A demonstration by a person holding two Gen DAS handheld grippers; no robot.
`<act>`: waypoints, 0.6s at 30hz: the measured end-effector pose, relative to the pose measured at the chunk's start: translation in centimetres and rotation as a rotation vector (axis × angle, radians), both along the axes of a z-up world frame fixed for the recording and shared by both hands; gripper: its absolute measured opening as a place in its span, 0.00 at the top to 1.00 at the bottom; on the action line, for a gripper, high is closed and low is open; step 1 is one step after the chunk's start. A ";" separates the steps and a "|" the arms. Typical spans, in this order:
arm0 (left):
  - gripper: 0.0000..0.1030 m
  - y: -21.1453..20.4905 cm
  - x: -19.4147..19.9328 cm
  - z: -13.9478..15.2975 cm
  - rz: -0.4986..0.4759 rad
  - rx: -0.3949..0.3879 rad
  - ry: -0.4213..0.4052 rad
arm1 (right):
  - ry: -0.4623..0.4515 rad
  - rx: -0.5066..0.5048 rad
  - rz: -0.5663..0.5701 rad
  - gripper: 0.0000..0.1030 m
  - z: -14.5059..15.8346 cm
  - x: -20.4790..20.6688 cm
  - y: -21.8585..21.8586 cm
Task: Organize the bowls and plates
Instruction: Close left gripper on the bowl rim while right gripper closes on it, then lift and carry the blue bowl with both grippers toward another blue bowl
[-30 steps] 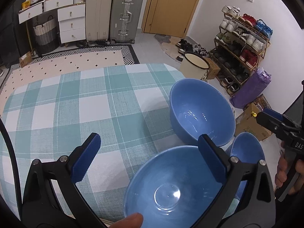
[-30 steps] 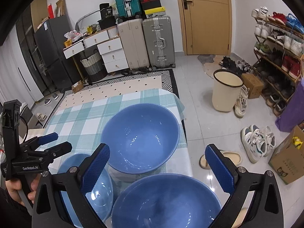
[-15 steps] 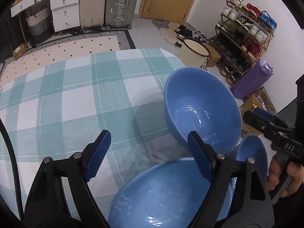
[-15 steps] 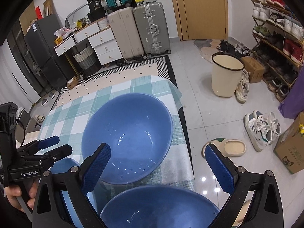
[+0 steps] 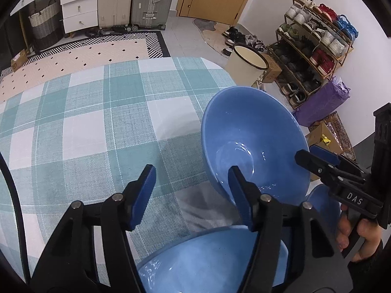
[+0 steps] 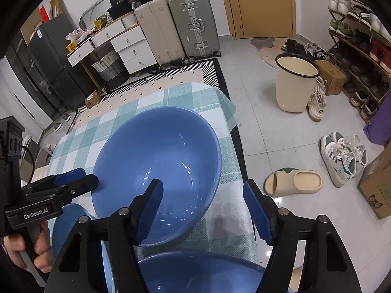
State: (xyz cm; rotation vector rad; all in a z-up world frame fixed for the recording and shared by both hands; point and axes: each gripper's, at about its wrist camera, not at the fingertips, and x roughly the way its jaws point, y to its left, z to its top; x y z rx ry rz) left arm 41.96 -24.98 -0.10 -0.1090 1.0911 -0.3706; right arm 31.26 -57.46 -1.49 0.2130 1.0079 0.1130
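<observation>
Nearest bowl (image 5: pixel 210 261): a blue bowl sits right under my left gripper (image 5: pixel 193 196), at the near table edge; a second near bowl (image 6: pixel 202 271) lies under my right gripper (image 6: pixel 206 208).
Left tool: jaws apart and holding nothing, though narrower than a second ago; the right pad (image 5: pixel 240 195) now overlaps the near rim of the big bowl (image 5: pixel 254 146), and I cannot tell if it touches.
Right tool: also open and empty, jaws narrower than before, left pad (image 6: pixel 151 207) over the big bowl's hollow.
Change: both tools have moved forward over the large blue bowl, which fills more of each view than a second ago.
Meaning: I judge I am lining up to grip its rim for stacking; nothing is lifted yet.
Big bowl: rests on the checked tablecloth (image 5: pixel 97 122), near the table's right edge.
Left view only: a small blue dish (image 5: pixel 322 202) below the right tool.
Right view only: slipper (image 6: pixel 293 182) and bin (image 6: pixel 295 83) on the floor beyond.
</observation>
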 end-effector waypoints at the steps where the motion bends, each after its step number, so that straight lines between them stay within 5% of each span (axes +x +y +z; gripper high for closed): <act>1: 0.52 0.0 0.1 -0.1 -0.001 0.000 0.002 | 0.000 0.002 0.004 0.37 0.0 0.1 0.0; 6: 0.68 -0.7 0.4 -0.4 -0.016 -0.010 0.003 | -0.002 -0.021 0.003 0.54 -0.3 0.5 0.2; 10: 0.78 -1.3 0.1 -0.3 -0.044 -0.010 -0.008 | 0.012 -0.017 -0.005 0.84 -0.8 0.8 -0.1; 13: 0.87 -1.8 -0.1 -0.3 -0.063 -0.004 -0.018 | 0.004 -0.019 -0.002 0.87 -0.9 0.7 -0.2; 18: 0.87 -2.1 -0.4 0.0 -0.061 0.016 -0.035 | -0.005 -0.017 -0.001 0.87 -0.9 0.7 -0.3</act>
